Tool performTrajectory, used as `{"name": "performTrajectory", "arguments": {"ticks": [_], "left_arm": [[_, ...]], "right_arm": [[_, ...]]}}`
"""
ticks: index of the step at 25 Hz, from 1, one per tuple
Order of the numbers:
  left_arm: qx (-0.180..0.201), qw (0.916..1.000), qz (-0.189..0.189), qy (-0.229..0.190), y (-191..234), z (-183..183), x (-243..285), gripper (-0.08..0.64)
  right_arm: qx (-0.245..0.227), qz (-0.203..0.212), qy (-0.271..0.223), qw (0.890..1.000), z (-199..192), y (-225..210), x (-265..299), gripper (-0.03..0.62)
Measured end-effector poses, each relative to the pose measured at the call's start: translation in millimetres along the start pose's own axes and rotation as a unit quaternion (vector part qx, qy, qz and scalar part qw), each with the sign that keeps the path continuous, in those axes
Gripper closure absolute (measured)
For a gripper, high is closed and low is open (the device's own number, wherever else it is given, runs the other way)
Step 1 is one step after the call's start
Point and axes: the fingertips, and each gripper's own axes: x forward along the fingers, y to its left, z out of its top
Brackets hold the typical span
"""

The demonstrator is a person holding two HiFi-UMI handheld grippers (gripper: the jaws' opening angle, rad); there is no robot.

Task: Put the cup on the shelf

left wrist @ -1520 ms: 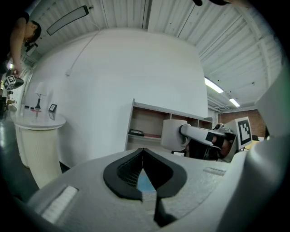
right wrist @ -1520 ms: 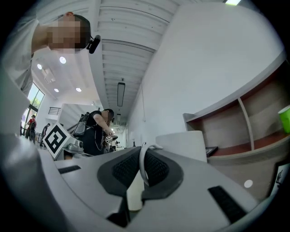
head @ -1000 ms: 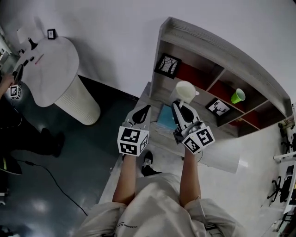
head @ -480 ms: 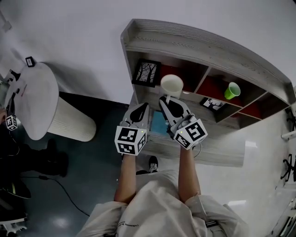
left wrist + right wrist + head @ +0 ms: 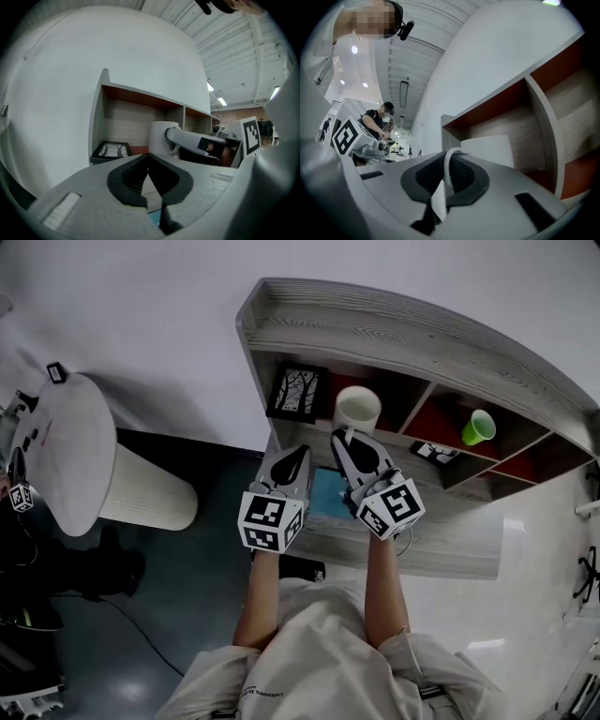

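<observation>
White cup (image 5: 357,411) upright in shelf (image 5: 403,329) L bay, handle clamped.

1. Left bay of shelf (image 5: 394,329): framed picture (image 5: 298,394) sat at its left; cup (image 5: 356,411) filled much of the gap between picture and divider (image 5: 419,409).
2. Next bay: green cup (image 5: 481,427) stood alone, open room either side.

Framed tree picture (image 5: 298,393): propped upright in the leftmost compartment.
Green cup (image 5: 480,427): alone in a red-backed compartment, far right.
Second framed picture (image 5: 433,452): near the green cup, one level lower.
Blue item (image 5: 328,493): flat on a grey ledge.
Round white counter (image 5: 70,442): well apart at left, on a dark floor (image 5: 141,615).
</observation>
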Motion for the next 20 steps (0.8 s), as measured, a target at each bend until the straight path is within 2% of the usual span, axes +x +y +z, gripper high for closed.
{"name": "performTrajectory", "arguments": {"ticks": [11,20], "left_arm": [[0.013,0.9994,-0.032,0.002,13.1,17.9,41.6,0.549],[0.017,0.9994,-0.029,0.002,31.5,24.8,53.5,0.549]], "right_arm": [[-0.004,-0.030,0.031,0.999,-19.1,-36.3,29.3,0.565],[0.026,-0.042,0.041,0.998,-29.5,-56.9,46.6,0.565]]}}
